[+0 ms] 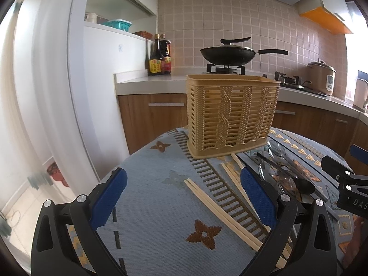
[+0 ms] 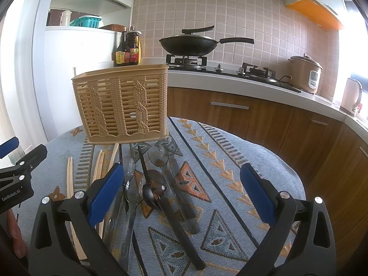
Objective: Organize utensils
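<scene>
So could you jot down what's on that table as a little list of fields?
surface: patterned blue tablecloth
holder: tan woven-look basket, upright at the far side
chopsticks: pale wooden chopsticks, loose on the cloth
spoons: clear spoons and a black spoon, lying near the basket
left gripper: open, holding nothing
right gripper: open, holding nothing

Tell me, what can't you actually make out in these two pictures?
- Inside of the utensil basket: both views look from below its rim, so the slatted walls hide most of what it holds.
- Near ends of the chopsticks: left view, hidden behind the left gripper.
- Clear spoons: right view, they overlap, so the count is unsure.
- Bottle labels: too small to read.
</scene>
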The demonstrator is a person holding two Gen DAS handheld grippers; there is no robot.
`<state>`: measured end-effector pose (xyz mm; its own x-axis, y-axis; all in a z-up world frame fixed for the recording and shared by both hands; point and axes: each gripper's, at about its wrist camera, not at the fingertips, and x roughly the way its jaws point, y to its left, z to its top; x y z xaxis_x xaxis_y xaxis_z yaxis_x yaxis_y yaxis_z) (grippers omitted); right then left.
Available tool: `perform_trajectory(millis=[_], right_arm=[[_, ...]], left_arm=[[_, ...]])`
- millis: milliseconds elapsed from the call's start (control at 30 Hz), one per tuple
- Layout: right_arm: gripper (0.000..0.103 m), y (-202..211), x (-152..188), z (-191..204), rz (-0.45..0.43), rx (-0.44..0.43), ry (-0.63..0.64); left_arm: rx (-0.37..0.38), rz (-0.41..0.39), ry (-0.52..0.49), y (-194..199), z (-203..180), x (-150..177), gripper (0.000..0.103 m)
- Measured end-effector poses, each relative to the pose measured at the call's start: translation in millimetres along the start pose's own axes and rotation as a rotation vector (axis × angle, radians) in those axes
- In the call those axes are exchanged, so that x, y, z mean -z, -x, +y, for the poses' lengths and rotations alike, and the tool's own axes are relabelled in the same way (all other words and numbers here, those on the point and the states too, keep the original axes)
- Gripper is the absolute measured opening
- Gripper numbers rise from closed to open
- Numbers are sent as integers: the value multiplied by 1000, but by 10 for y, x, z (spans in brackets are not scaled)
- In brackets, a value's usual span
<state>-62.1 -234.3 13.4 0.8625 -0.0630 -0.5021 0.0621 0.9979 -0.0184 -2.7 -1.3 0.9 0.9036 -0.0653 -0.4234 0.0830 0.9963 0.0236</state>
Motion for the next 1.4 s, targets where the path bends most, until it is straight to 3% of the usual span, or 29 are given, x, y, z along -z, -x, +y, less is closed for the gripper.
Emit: perform_trajectory(millis=[1033, 1400], right_arm=[[96, 10, -18, -1, -1, 4, -3], [96, 25, -30, -179, -10, 27, -86]], left_arm=[[12, 0, 2, -4, -8, 17, 96], [45, 64, 33, -102, 55, -1, 95]])
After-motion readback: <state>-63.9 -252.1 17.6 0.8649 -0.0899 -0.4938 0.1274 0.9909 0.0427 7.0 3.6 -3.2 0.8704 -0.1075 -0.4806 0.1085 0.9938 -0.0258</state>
